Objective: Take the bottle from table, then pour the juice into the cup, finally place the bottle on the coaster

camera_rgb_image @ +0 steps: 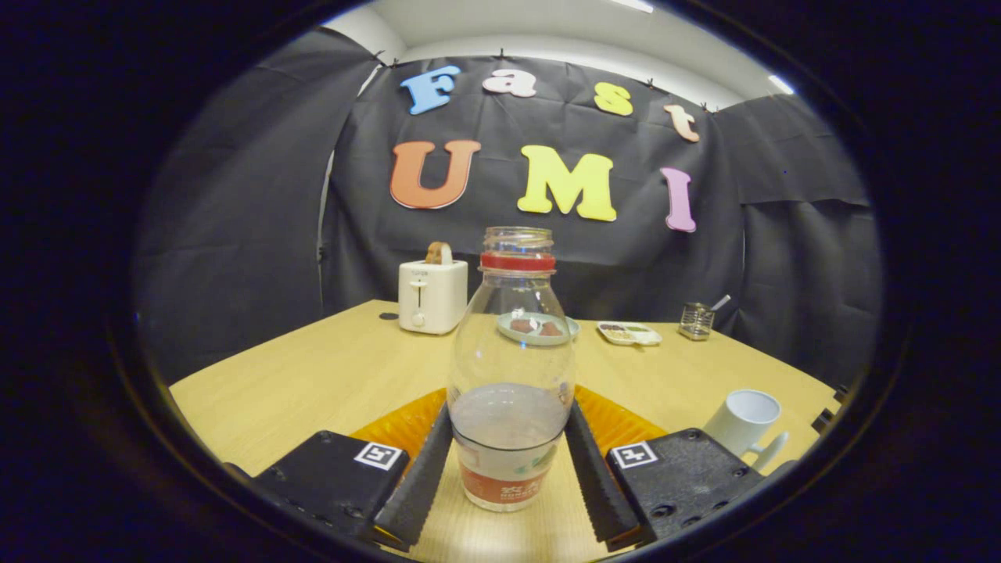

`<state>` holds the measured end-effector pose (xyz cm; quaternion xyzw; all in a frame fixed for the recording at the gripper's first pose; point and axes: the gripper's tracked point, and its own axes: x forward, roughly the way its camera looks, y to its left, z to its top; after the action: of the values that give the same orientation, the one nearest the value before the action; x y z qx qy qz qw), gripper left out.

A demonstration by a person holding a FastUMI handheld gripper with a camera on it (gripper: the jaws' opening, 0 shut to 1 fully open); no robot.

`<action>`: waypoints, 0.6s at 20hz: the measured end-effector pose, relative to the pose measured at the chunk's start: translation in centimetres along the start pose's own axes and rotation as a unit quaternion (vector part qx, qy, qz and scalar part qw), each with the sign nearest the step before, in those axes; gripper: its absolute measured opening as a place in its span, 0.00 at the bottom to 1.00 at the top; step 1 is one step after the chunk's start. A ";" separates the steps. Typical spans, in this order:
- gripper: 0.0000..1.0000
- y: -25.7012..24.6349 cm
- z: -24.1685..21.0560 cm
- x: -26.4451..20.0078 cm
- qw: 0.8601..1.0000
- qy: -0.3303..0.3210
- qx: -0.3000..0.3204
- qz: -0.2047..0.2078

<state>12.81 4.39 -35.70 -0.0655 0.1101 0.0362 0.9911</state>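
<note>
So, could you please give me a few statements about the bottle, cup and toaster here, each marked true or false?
1. The bottle stands upright between the gripper fingers. True.
2. The bottle is capped. False: its mouth is open.
3. The cup is right of the fingers, on the table. True.
4. The toaster is lying on its side. False: it stands upright, beyond the bottle.
5. The bottle is full to the neck. False: liquid fills only its lower part.
</note>
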 end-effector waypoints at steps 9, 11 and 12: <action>0.80 2.2 3.2 -3.3 0.992 0.029 0.116 0.041; 0.80 3.2 4.4 -3.9 0.987 0.031 0.147 0.064; 0.79 3.3 4.8 -4.2 0.983 0.033 0.167 0.071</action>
<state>9.50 8.10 -30.51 0.1078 0.1516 0.0858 0.9788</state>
